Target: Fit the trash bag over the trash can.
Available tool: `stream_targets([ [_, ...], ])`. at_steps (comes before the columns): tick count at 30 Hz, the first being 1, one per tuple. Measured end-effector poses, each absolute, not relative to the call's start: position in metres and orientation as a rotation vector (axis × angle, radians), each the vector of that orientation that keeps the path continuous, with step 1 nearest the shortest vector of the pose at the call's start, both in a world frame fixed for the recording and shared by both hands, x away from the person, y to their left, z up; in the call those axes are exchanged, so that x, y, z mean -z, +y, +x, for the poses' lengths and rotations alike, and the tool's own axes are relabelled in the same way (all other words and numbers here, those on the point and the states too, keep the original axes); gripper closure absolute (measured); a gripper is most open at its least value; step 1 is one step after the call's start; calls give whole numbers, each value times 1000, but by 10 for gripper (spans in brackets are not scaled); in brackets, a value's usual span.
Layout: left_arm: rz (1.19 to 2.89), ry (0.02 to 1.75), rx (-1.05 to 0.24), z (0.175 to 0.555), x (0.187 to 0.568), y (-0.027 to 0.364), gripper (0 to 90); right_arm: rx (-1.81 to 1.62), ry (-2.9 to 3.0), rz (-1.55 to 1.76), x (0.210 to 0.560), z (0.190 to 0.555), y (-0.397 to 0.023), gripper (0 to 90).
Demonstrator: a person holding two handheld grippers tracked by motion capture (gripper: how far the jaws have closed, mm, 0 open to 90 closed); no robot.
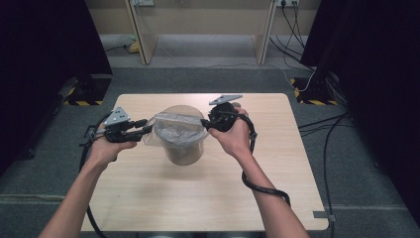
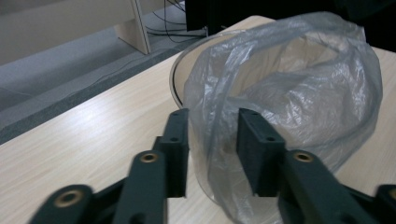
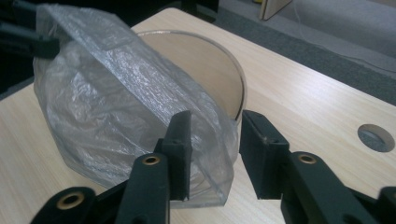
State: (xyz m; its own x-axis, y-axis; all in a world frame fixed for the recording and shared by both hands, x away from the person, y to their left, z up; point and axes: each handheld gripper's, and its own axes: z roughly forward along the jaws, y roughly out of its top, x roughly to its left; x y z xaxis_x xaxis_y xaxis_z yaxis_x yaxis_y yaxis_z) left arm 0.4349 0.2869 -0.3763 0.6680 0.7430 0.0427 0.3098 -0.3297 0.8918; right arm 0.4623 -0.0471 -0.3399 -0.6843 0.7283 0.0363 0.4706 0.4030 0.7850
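The bag hides the tub's far rim; the bench's near edge is cut off below.

We read this as a lab recording bay, not a home. A single pale wooden table stands on grey carpet, flanked by black curtains on both sides. Stand bases with yellow-and-black hazard tape sit at the far corners of the table. Loose cables run across the floor, and more hang from a wall socket. Behind, we see a plain wooden frame against a beige wall.
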Motion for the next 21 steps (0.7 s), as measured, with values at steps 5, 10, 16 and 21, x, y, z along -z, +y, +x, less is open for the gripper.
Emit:
stream_targets([
  [5,1941,839,-577,447,380,285,812,-1122,2390,1092,352,472,-48,831],
  [10,1925,868,-610,462,381,282,852,-1111,2375,1132,360,475,-51,891],
  [16,1918,917,-639,474,386,279,874,-1120,2353,1150,365,479,-49,889],
  [21,1896,950,-650,481,389,277,875,-1110,2339,1170,370,480,-48,870],
])
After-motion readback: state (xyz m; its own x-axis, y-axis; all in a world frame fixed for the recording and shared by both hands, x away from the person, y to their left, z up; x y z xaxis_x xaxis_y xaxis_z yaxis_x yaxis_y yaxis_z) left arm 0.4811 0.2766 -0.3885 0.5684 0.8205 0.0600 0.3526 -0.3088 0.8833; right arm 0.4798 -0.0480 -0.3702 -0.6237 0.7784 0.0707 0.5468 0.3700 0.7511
